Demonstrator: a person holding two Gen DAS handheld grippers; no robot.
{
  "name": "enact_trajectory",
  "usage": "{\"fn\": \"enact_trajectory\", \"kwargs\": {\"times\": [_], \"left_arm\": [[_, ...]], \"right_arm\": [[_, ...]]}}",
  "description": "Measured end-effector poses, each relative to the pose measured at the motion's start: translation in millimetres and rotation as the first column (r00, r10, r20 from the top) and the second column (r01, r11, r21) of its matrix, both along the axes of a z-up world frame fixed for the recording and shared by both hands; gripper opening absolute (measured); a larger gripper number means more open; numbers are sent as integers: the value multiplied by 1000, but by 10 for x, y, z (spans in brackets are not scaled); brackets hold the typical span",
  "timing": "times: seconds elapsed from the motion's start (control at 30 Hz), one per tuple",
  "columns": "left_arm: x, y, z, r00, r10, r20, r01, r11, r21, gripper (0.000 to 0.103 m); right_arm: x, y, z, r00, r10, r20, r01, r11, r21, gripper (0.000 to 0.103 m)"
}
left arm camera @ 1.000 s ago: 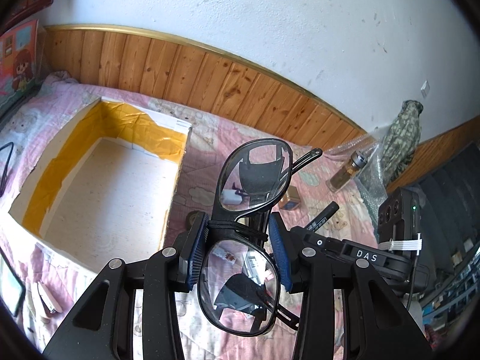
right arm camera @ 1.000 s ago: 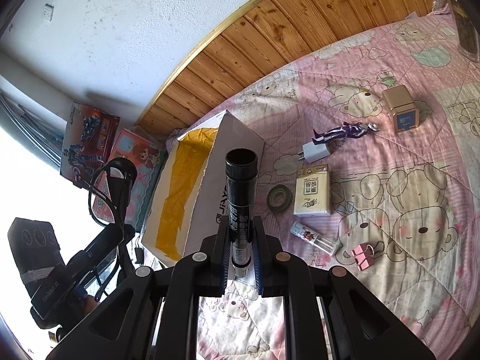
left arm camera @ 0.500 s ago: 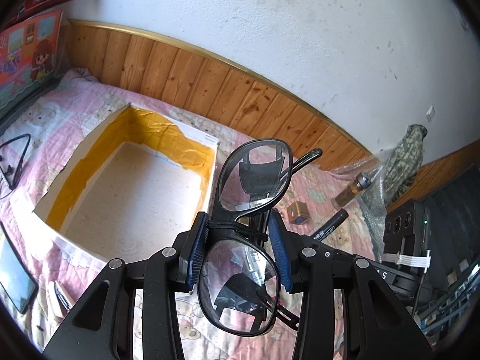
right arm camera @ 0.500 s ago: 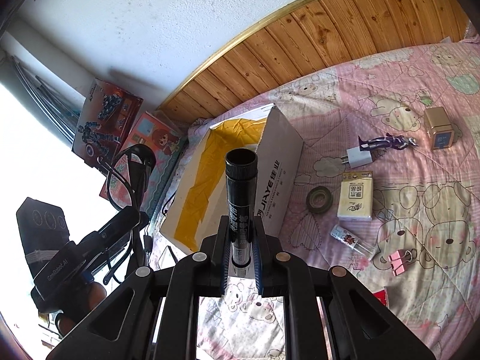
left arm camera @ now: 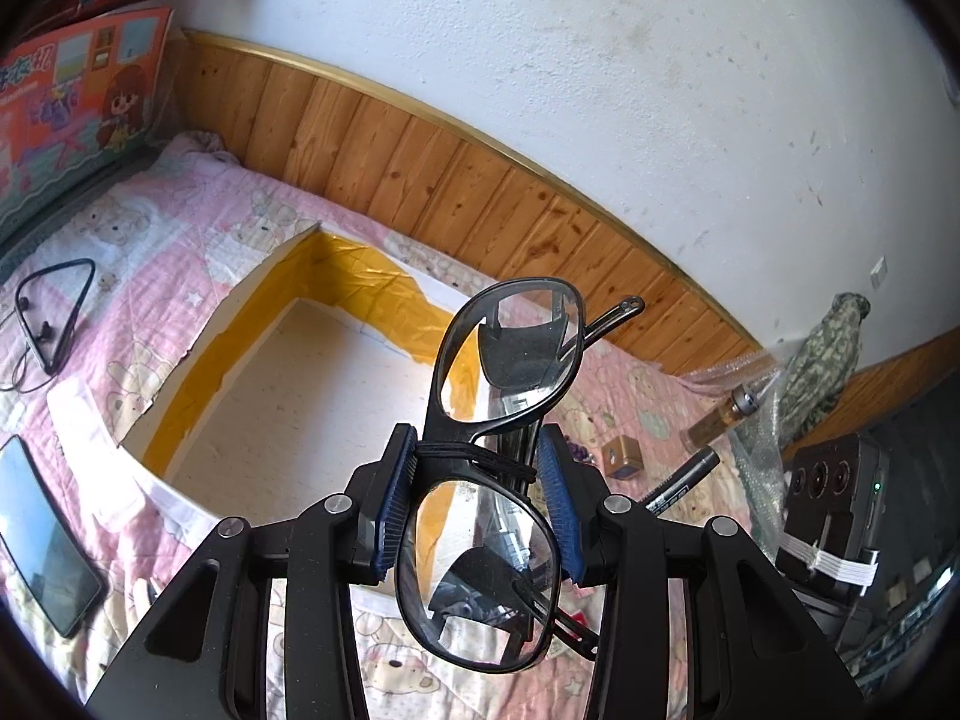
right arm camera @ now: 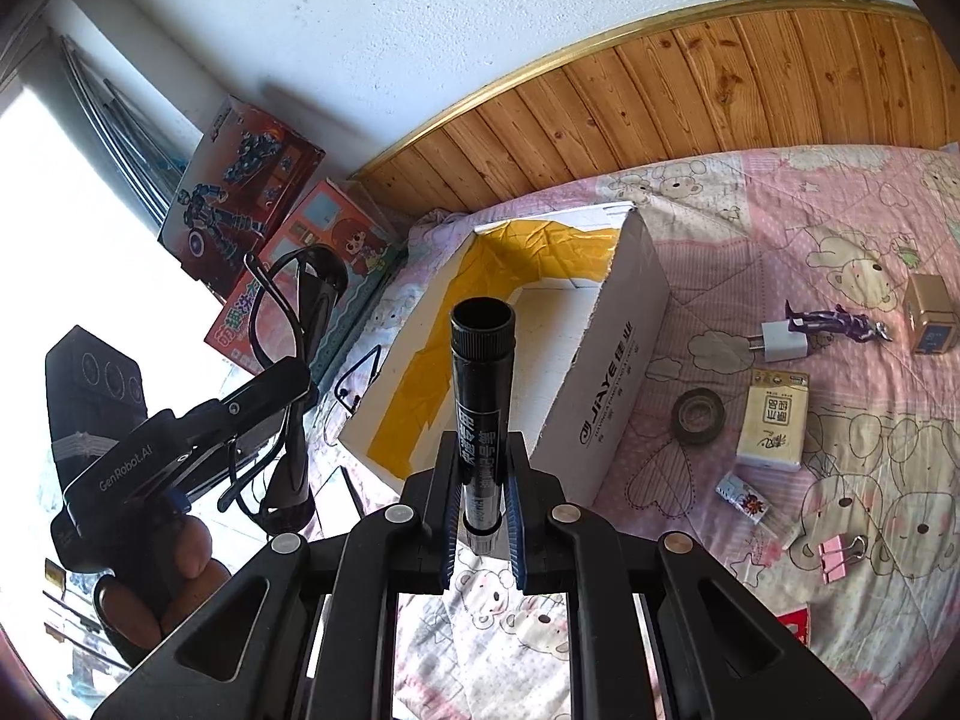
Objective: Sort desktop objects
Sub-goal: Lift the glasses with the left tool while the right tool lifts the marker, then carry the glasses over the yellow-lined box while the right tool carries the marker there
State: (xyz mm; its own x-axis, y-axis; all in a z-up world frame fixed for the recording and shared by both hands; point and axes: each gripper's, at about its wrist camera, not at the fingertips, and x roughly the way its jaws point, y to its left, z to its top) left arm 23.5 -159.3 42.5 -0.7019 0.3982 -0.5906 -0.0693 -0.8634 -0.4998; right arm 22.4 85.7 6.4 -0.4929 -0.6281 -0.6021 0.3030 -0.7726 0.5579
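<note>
My left gripper (left arm camera: 477,474) is shut on a pair of black-framed glasses (left arm camera: 510,360), its blue pads pressing the folded frame at the bridge. The glasses stand on end, one lens above the other. Beyond them lies an open white cardboard box (left arm camera: 198,372) with yellow tape inside; its floor looks bare. My right gripper (right arm camera: 483,480) is shut on a black marker (right arm camera: 480,372) that points forward over the same box (right arm camera: 618,360). In the right wrist view the left gripper (right arm camera: 264,384) with the glasses (right arm camera: 282,324) hangs left of the box, a hand holding it.
A pink quilt covers the surface. Left of the box lie a phone (left arm camera: 42,546) and a neckband earphone (left arm camera: 54,312). To the box's right are a tape roll (right arm camera: 698,415), tissue pack (right arm camera: 774,420), charger (right arm camera: 780,342), figurine (right arm camera: 840,324), gold cube (right arm camera: 930,312) and pink clip (right arm camera: 840,555). Toy boxes (right arm camera: 240,192) lean at the wall.
Both grippers have travelled sideways with a slight roll, so the box has slid toward the middle of each view. The glasses and the marker stay gripped as before.
</note>
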Motion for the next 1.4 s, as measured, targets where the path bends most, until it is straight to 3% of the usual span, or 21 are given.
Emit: {"fn": "enact_trajectory", "kwargs": {"times": [0.67, 1.4], "left_arm": [[-444, -347, -300, 994, 68, 84, -71, 997, 25, 42], [-897, -469, -624, 979, 112, 171, -120, 992, 38, 42]], "right_arm": [[-369, -615, -21, 998, 56, -5, -55, 995, 87, 14], [-865, -976, -238, 996, 86, 16, -87, 972, 217, 14]]}}
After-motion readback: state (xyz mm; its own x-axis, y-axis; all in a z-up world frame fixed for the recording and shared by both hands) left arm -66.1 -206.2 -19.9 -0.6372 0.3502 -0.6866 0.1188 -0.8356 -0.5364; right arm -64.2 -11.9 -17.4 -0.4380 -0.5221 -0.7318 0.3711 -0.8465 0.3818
